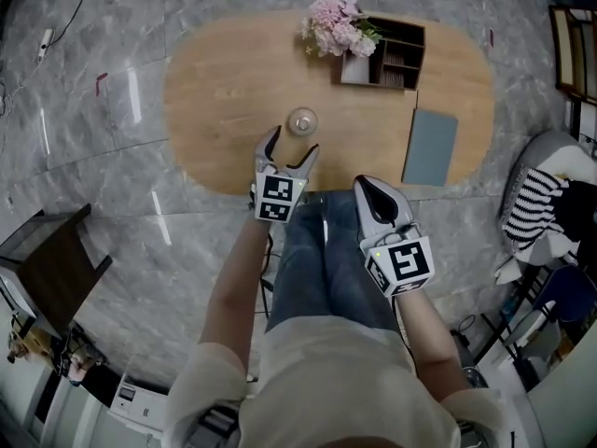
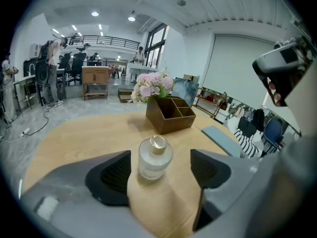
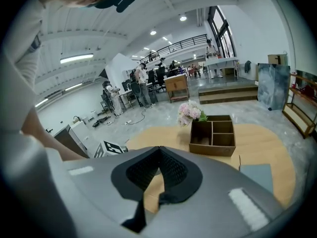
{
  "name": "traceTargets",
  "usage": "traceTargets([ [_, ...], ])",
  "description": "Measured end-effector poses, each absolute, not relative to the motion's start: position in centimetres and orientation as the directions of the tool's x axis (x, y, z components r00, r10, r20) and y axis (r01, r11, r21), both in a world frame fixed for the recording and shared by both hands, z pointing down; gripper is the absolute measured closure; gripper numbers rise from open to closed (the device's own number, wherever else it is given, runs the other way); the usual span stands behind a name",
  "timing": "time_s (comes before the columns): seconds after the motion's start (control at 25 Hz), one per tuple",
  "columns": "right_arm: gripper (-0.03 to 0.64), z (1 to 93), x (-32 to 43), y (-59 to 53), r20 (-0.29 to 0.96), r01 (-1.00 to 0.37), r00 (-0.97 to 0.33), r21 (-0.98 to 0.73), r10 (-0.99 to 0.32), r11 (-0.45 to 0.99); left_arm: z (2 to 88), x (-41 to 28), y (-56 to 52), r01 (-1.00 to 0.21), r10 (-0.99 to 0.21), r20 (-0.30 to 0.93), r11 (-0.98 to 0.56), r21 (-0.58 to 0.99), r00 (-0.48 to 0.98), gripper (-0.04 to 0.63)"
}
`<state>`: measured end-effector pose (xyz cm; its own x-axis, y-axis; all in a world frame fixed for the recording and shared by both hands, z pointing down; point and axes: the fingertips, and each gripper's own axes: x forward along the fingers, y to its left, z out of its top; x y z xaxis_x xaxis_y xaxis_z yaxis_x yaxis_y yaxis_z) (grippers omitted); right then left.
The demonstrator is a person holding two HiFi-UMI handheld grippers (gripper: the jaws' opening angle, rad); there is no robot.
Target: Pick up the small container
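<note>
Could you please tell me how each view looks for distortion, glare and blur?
Head view: sharp, with pale glare streaks on the marble floor left of the table. Left gripper view: strong fisheye bending and black corners, yet the small container between the jaws of the open left gripper is crisp. Right gripper view: the same fisheye bending; the shut right gripper fills the foreground.

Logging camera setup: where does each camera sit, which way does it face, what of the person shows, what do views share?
Head view: on the head, looking steeply down at the table; shows forearms, jeans, left gripper, right gripper.
Left gripper view: on that gripper, facing along open jaws at the small container; no body clearly shown.
Right gripper view: on that gripper, facing along shut jaws across the table; forearm at left.
Shared: organizer box and flowers, in all three.
</note>
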<state>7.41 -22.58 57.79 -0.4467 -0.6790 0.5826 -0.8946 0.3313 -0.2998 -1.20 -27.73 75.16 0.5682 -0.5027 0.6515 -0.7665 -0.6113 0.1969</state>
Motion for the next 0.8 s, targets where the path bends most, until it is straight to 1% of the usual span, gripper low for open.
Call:
traceTargets([
  [0.2, 0.618, 60.8, 7.3, -22.5, 0.606, -0.883, -0.470, -0.332, -0.641, 0.333, 77.8, -0.2, -29.3, -0.764, -0.511, 0.652, -0.623, 0.167, 0.560, 0.196],
  [0.48, 0.618, 64.4, 8.0, -22.7, 0.631, -0.878, -0.477, -0.360, -0.611, 0.314, 81.6, 0.9, -30.9, -0.777, -0.524, 0.663, -0.614, 0.141, 0.534, 0.196],
  [0.8, 0.618, 66.2, 8.9, -21.6, 0.653, -0.879, -0.475, -0.381, -0.590, 0.287, 83.6, 2.6, -31.7, -0.733, -0.497, 0.681, -0.675, 0.087, 0.538, 0.196],
])
